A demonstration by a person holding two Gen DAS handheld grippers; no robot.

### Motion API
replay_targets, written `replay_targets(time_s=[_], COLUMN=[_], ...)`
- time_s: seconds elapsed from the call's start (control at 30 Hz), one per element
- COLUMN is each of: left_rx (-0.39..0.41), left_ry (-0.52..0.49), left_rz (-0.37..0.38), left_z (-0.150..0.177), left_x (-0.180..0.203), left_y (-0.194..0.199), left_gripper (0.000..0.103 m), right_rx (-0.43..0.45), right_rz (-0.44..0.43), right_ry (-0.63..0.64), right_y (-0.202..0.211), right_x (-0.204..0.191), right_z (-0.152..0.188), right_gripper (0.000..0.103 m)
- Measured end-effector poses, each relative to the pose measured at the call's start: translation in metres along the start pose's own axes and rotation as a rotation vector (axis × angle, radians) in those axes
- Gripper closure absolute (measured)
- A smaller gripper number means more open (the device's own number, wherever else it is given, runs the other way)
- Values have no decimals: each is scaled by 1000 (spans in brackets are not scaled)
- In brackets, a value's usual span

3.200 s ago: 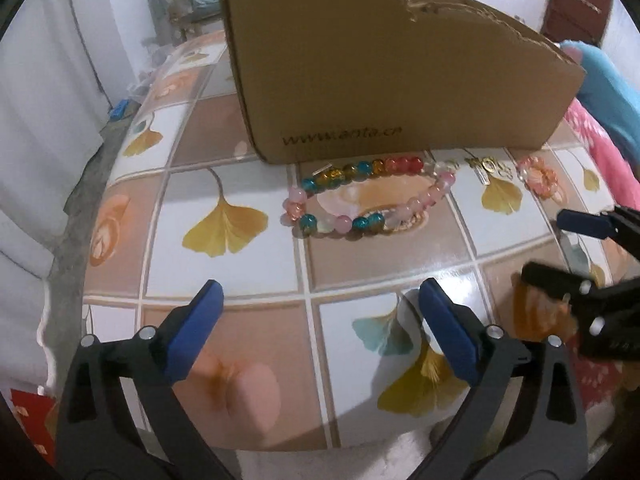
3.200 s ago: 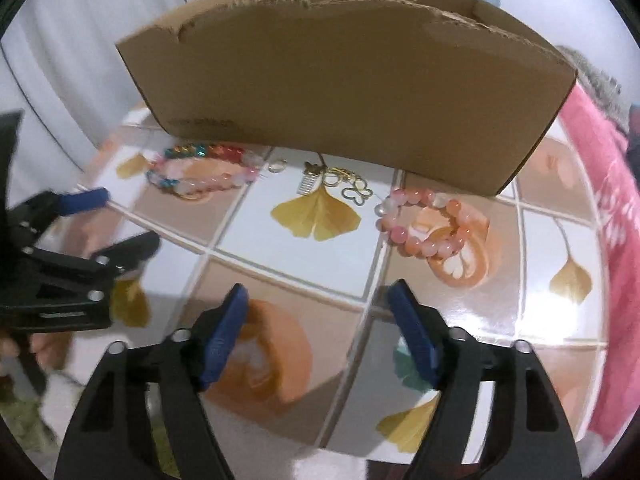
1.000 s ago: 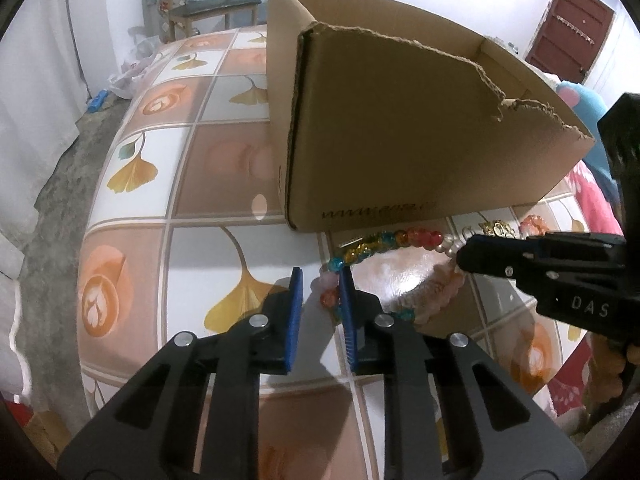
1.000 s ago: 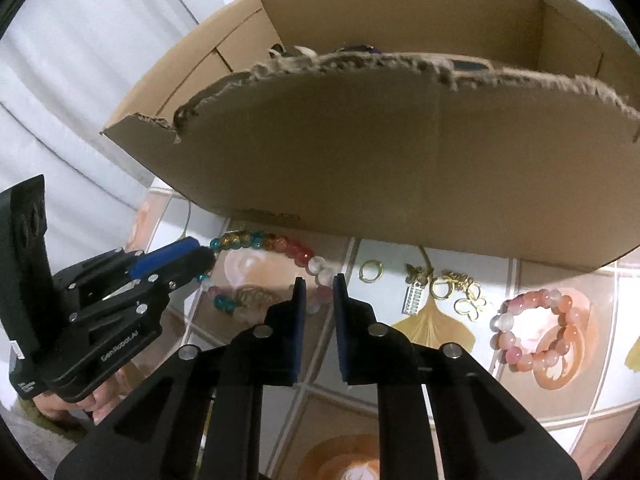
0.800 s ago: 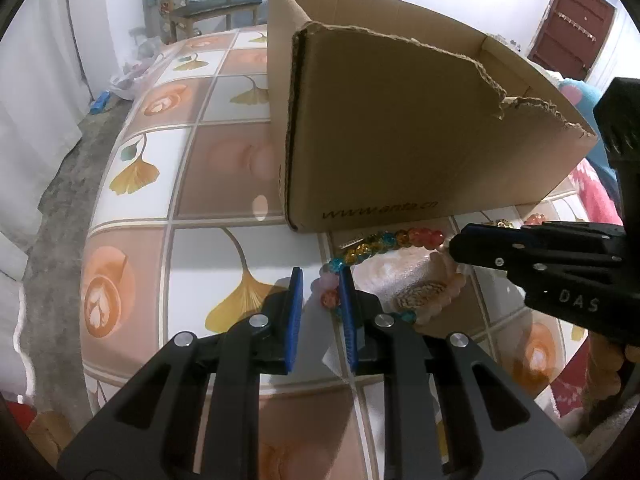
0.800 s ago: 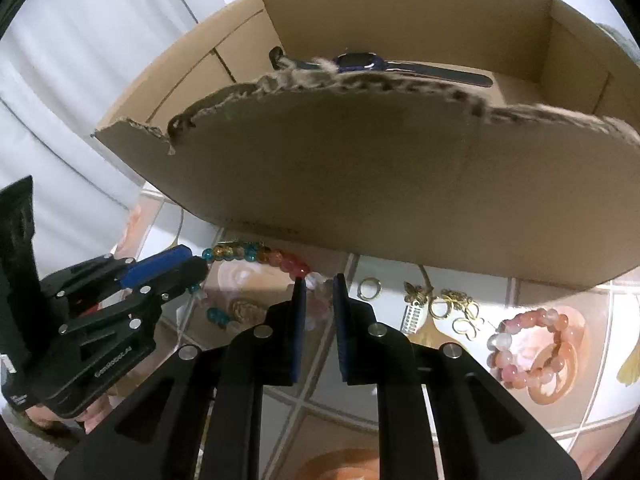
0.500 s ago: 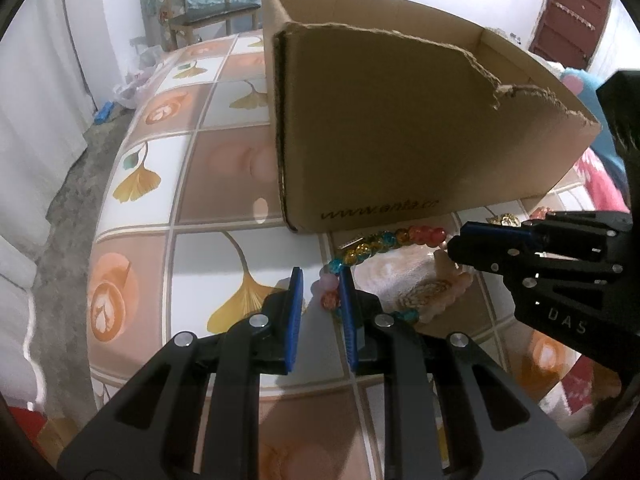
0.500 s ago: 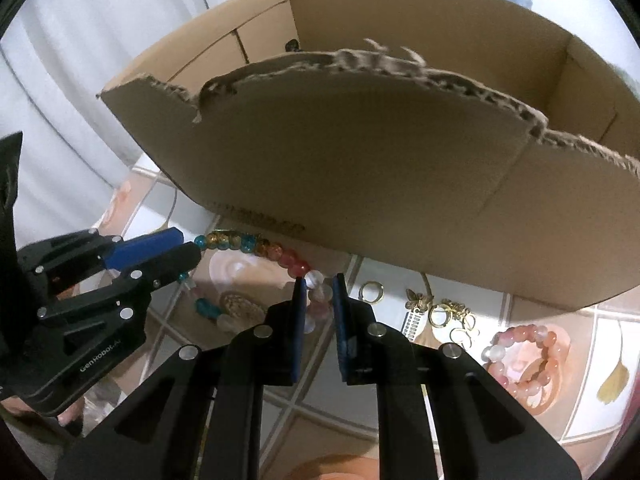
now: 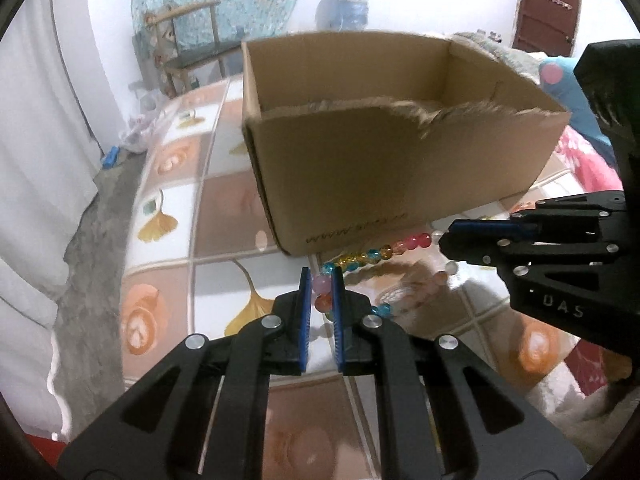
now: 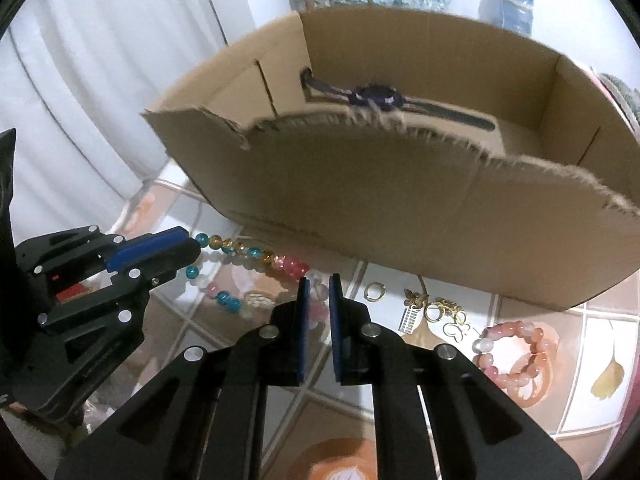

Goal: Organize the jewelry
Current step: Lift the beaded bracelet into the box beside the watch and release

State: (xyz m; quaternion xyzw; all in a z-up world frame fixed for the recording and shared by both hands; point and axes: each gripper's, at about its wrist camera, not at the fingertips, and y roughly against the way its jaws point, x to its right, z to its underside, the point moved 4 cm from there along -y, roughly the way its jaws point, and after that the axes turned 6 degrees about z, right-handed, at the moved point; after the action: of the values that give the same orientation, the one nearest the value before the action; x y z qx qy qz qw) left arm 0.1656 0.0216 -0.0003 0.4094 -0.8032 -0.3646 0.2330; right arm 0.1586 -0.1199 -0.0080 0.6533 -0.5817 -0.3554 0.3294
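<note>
A bracelet of multicoloured beads [image 9: 376,254] hangs stretched between both grippers, just in front of an open cardboard box [image 9: 400,168]. My left gripper [image 9: 319,280] has a pink and an orange bead between its blue pads, and its jaws are closing on them. My right gripper [image 10: 318,283] is shut on the pale beads at the other end of the strand [image 10: 256,254]. In the left wrist view the right gripper [image 9: 442,240] comes in from the right. In the right wrist view the left gripper [image 10: 192,248] comes in from the left.
A dark wristwatch [image 10: 376,96] lies inside the box [image 10: 400,208]. On the ginkgo-patterned tabletop [image 9: 224,208] lie a gold ring [image 10: 374,291], gold charms [image 10: 436,308] and a pink bead bracelet [image 10: 516,348]. The table's left edge drops to a grey floor [image 9: 88,240].
Both grippers have risen with the multicoloured bracelet, pulling its strand up off the table. The box's inside shows more. The left pads have drawn closer on the beads.
</note>
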Motion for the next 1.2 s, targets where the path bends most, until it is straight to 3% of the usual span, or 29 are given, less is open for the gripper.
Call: replay_targets(time_s=[0.13,0.33,0.43,0.57,0.7,0.8,1.0,1.2], left_rx=[50,191,275,314,237,114,-126,-247], left_ry=[-19,-83,-140,-178,-203,-221,-242,-322], left_rz=[23,86,96,120,118,113,116,68], left_z=[-12,-59,-87,-129,-160,-174,-173,-168], left_x=[6,12,13,8,3,-4,-16,-13], left_y=[28,89,110,103,62,14,-61,-91], left_gripper=[94,94,94,94,94,94,94,94], right_rx=[56,167,258,279,150,-10,-266,-413], right_rz=[-30,-92,-89,-73,-125,-168,-195,-204], right_ry=[11,25,65,105,98,74,54,29], right_y=[29,84,111,105,59,9,-65,-102], right_x=[-2,3,11,30,54,68,82,87], right_z=[-9,-34,-61,-105,-143,-161,-160,-150], right_gripper=[94,94,94,94,94,94,94,94])
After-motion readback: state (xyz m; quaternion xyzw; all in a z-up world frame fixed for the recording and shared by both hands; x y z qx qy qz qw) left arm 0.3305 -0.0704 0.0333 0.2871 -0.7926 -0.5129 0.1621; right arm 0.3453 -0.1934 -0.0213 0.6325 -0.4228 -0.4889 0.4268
